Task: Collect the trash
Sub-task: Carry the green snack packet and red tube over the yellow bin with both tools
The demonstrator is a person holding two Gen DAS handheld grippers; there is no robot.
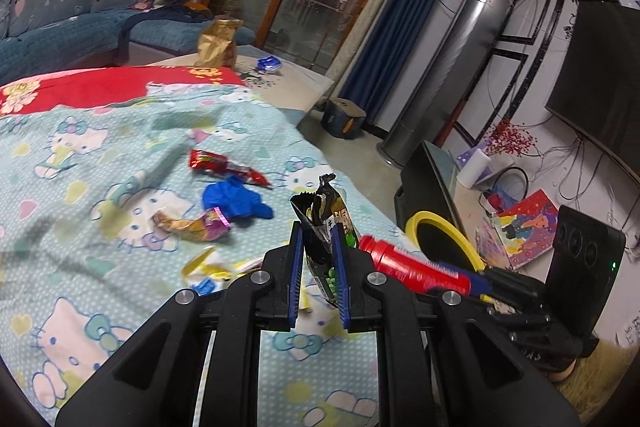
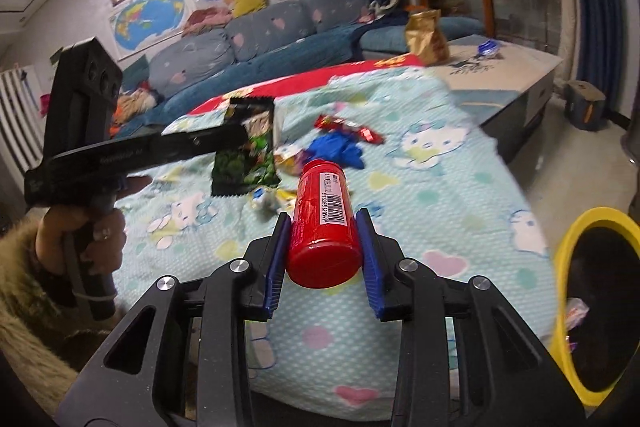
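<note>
**Both grippers loaded over the bed**

The left gripper (image 1: 318,259) pinched a black-green snack wrapper (image 1: 324,223) at lower centre. The right gripper (image 2: 324,247) clasped a red canister (image 2: 324,219); the yellow-rimmed bin (image 2: 568,239) sat lower right.

Two tools (image 1: 320,255), one red bottle (image 2: 322,223)

In the right wrist view, the yellow-rimmed bin (image 2: 596,303) is cut off at the right edge, its contents dark and unreadable. The black-green snack packet (image 2: 248,151) at centre left is partly hidden behind the left gripper (image 2: 224,137). The wrappers (image 2: 280,157) beyond are motion-blurred, their print illegible.
</note>
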